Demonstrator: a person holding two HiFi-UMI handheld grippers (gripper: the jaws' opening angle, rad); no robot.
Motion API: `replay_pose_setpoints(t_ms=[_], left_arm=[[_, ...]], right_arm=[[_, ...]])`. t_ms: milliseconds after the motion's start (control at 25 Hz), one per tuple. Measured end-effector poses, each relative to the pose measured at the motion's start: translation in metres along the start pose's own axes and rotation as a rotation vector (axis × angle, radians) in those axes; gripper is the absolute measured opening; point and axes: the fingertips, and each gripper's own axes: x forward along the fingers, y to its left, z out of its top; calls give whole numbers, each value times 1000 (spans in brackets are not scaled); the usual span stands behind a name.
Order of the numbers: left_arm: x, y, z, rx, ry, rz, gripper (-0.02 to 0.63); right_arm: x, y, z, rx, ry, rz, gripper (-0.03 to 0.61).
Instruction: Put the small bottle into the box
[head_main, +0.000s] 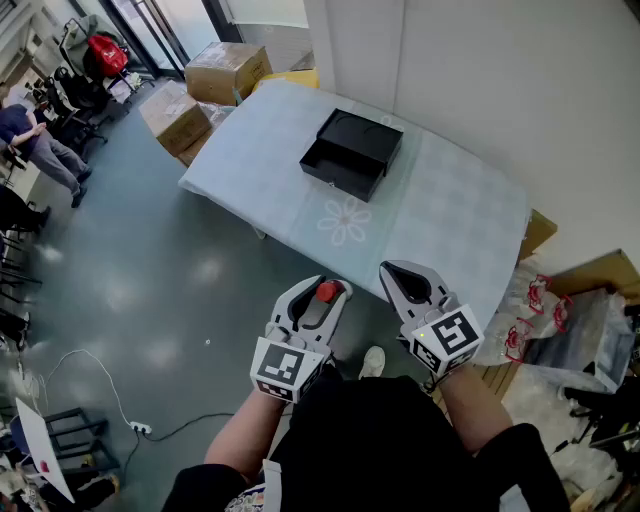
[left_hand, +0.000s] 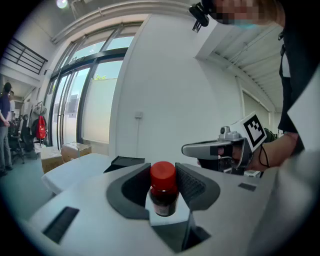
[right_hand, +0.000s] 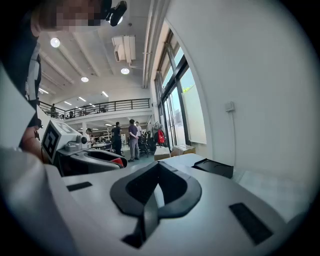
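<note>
Left gripper (head_main: 320, 298) grips the small dark red-capped bottle (left_hand: 163, 192), right gripper (right_hand: 157, 167) closed empty; jolting toward the open black box (head_main: 352, 152) may dislodge it.

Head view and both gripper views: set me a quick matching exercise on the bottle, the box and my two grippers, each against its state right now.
Things:
1. bottle
2. box
3. left gripper
4. right gripper

States:
a. jaws together, nothing between them
b. black, lying open on the table
c. red cap up, held off the table
d. jaws closed on a thing

Pairs: 1-c, 2-b, 3-d, 4-a
</note>
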Motion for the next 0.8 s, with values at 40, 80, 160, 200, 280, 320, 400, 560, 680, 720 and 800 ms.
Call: replay_pose_setpoints(t_ms=[40,80,160,200,280,320,400,560,680,720,800], left_arm=[[-1,1,0,-1,-1,1,155],[-2,2,0,-2,-1,2,156],[-3,4,1,-4,-2,4,156],[-3,4,1,-5,-3,5,156],[-4,5,0,-4,-1,5,155],[-4,5,0,-1,0,4,156],[-6,6,-1,3,1,3,156],[-9,11,-1,-1,1,2,156],[-11,17,-1,-3,0,2,156],[-11,19,-1,-4,0,3,156],[-11,25,-2,-5,0,2,156]], right_arm=[[1,1,0,-1,1,0,9],[2,2,0,-1,1,-1,9],[3,3,1,-1,1,0,9],[3,3,1,-1,0,2,9],[4,5,2,0,-7,11,9],[5,7,2,-1,-10,15,9],[7,9,3,-1,-13,20,9],[12,13,3,-1,-8,21,9],[18,16,5,-3,-1,25,9],[21,16,5,-4,1,25,9],[27,17,5,-4,5,25,9]])
